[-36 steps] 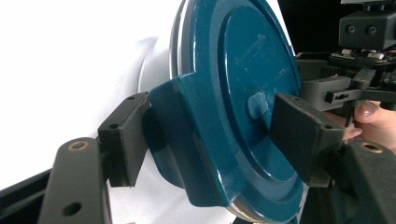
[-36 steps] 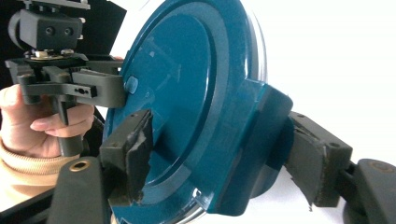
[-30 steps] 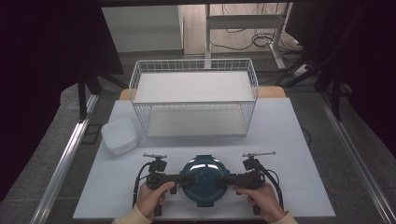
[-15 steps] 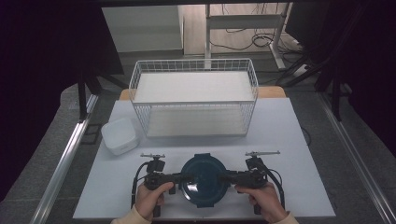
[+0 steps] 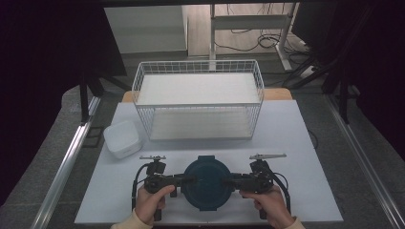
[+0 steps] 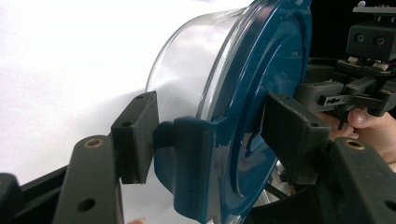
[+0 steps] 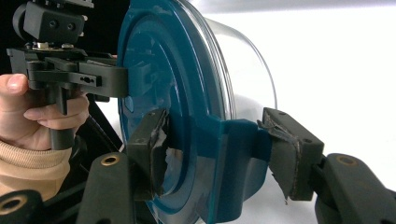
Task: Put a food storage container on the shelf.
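White tabletop [image 5: 296, 143] below: your left claw [image 6: 205, 135] and right claw [image 7: 212, 156] each pinch a latch tab on the round clear container with teal lid [image 5: 206, 183], seemingly firmly; squeeze unevenly and it could tilt.

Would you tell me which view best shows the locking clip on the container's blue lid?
The left gripper view: the clip sits close between its jaws. The right gripper view shows the opposite clip; the high view shows just the round lid.

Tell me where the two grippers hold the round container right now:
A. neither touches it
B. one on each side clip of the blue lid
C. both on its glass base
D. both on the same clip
B. Left gripper and right gripper each clamp a side clip of the blue lid, on opposite sides of the container.
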`<action>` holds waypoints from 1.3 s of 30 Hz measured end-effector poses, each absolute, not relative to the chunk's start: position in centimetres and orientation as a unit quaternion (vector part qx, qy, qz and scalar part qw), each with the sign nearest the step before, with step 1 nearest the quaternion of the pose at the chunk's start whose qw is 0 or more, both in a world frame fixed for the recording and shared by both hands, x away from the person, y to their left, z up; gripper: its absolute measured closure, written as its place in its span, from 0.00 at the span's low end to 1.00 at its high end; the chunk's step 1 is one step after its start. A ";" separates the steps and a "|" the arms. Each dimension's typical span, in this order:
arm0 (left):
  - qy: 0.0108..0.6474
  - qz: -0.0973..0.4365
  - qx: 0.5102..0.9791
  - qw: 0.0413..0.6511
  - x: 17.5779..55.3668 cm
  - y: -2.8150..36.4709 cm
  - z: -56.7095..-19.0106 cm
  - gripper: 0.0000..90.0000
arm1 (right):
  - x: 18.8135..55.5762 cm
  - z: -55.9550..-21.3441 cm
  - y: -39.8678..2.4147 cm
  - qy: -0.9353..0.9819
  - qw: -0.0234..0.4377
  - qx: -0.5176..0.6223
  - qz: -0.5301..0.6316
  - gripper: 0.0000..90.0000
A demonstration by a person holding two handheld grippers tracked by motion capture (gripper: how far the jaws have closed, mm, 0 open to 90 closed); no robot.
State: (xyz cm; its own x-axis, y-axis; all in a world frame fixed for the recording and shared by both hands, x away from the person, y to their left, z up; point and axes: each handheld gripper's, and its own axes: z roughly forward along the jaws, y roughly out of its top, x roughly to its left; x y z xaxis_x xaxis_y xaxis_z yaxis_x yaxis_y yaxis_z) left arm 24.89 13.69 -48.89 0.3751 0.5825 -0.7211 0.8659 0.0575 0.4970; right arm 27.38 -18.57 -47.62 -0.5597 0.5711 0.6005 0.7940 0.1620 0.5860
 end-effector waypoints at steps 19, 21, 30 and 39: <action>0.521 -0.133 0.682 0.496 25.5 13.8 -47.4 0.41 | 27.9 -45.6 -18.3 -0.766 0.097 -0.432 -0.466 0.47; 0.519 -0.131 0.684 0.496 25.5 13.8 -47.3 0.41 | 28.1 -45.4 -18.2 -0.767 0.093 -0.430 -0.467 0.47; 0.509 -0.123 0.693 0.495 26.5 13.8 -46.0 0.41 | 28.7 -44.3 -18.2 -0.767 0.085 -0.425 -0.473 0.47; 0.504 -0.105 0.693 0.505 27.9 14.4 -43.5 0.41 | 30.3 -42.0 -17.7 -0.770 0.070 -0.408 -0.486 0.47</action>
